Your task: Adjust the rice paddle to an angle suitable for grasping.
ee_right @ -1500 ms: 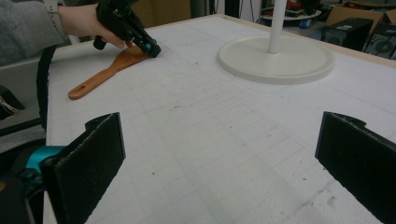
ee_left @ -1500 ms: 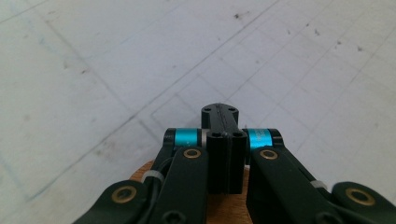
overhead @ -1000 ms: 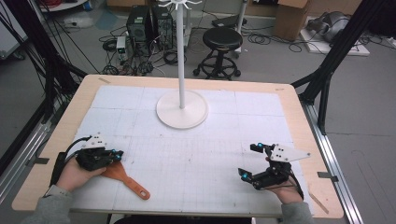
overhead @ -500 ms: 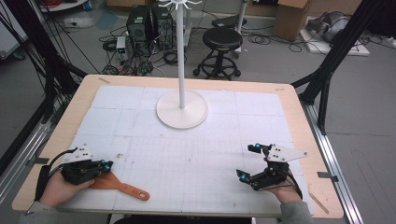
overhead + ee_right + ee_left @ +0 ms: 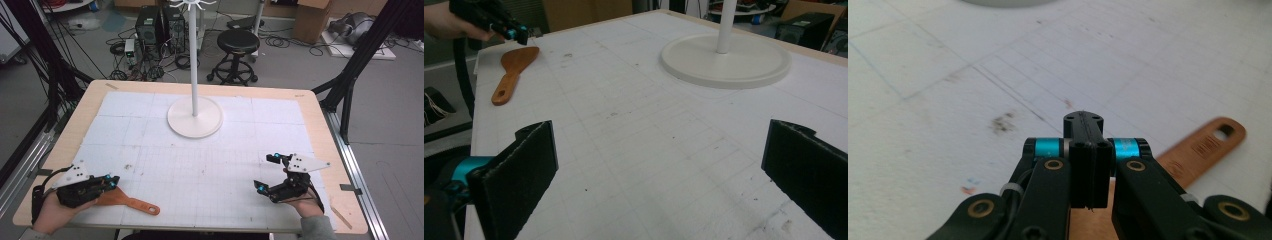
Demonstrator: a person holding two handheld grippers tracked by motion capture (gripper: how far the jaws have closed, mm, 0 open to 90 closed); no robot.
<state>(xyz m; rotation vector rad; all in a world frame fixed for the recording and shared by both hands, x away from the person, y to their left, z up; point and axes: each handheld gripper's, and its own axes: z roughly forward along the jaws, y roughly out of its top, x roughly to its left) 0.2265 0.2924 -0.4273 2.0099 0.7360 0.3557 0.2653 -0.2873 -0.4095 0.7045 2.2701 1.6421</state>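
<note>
An orange-brown wooden spatula [image 5: 127, 200] lies flat near the table's front left edge, its hole-ended handle pointing right. My left gripper [image 5: 114, 181] hovers over the blade end with its jaws pressed together and nothing between them. In the left gripper view the shut jaws [image 5: 1083, 120] hide the blade, and the spatula's handle [image 5: 1198, 150] sticks out to the right. The right gripper view shows the spatula [image 5: 514, 62] lying on the mat under the left gripper [image 5: 516, 34]. My right gripper [image 5: 266, 173] rests at the front right with its jaws [image 5: 659, 150] wide apart and empty.
A white stand with a round base [image 5: 195, 122] and a tall pole rises at the table's middle back; the base [image 5: 724, 62] also appears in the right gripper view. A white gridded mat [image 5: 210, 170] covers the wooden tabletop. A stool and cables sit on the floor beyond.
My left hand has moved left toward the table's front left corner, uncovering more of the spatula. The spatula's blade end has swung slightly left. The right hand has not moved.
</note>
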